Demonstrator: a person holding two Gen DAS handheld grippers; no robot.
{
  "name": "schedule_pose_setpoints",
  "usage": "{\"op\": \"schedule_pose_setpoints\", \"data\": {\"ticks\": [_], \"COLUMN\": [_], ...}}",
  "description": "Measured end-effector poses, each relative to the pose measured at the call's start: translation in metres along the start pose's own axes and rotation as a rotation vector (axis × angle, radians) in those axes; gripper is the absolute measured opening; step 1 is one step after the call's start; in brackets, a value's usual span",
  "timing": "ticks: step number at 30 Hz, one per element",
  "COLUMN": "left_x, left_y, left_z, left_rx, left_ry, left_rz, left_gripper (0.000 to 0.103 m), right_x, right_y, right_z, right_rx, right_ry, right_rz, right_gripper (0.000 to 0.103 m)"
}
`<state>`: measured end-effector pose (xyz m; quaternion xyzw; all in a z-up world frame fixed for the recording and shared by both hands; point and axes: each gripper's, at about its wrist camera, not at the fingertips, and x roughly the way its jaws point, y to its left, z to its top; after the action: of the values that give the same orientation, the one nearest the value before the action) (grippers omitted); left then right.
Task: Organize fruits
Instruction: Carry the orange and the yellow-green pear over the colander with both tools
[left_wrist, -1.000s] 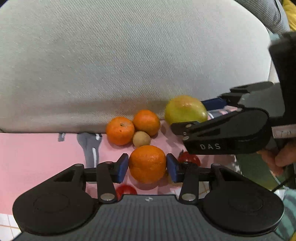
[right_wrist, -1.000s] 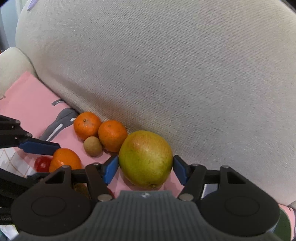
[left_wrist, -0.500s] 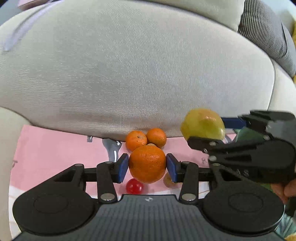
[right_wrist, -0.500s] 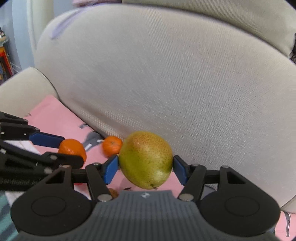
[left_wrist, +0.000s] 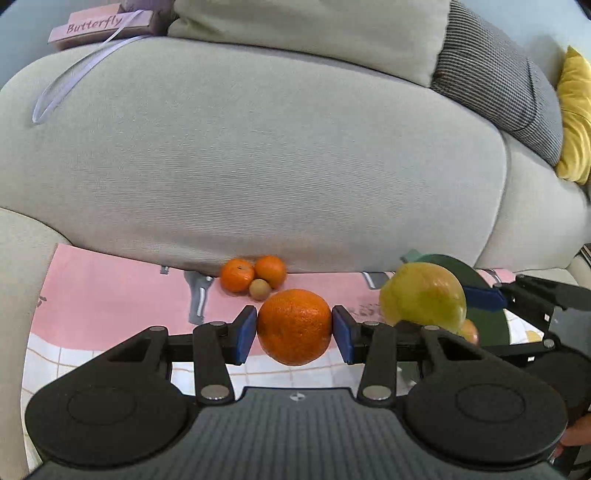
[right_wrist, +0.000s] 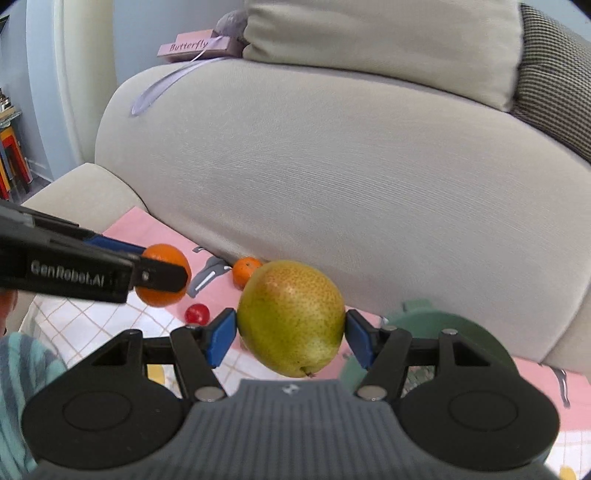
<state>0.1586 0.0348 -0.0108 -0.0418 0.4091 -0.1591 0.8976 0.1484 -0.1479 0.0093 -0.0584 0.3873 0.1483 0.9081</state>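
The left gripper (left_wrist: 294, 329) clamps a firm orange (left_wrist: 294, 326) across its middle; the right gripper (right_wrist: 291, 334) pinches a heavier, smooth pear (right_wrist: 291, 316) at its widest, possibly bruisable, both carried above the cloth

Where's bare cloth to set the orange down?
Free: pink cloth left of the two oranges, toward the sofa arm. Crowded: the sofa base with the oranges and small brown fruit; the right, with pear and green plate.

Bright, even indoor light; soft shadows; strong fisheye bending at edges; slight motion blur on pear (left_wrist: 423, 297).
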Motion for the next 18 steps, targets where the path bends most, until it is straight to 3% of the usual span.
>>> {"op": "schedule_pose_setpoints", "data": {"ticks": [9, 18], "left_x": [-0.017, -0.004], "left_y": [-0.048, -0.089], "left_z": [-0.006, -0.005], "left_rx": [0.053, 0.098], "left_ry": [-0.004, 0.032], "left_rz": [-0.06, -0.125], "left_gripper": [0.05, 0.05], "right_x": [-0.031, -0.038], "right_y": [-0.017, -0.044], "right_z": [-0.033, -0.049], "right_rx": [0.027, 0.068], "right_ry": [-0.015, -0.007], "right_rz": [-0.061, -0.094], "right_gripper": [0.062, 0.062]}}
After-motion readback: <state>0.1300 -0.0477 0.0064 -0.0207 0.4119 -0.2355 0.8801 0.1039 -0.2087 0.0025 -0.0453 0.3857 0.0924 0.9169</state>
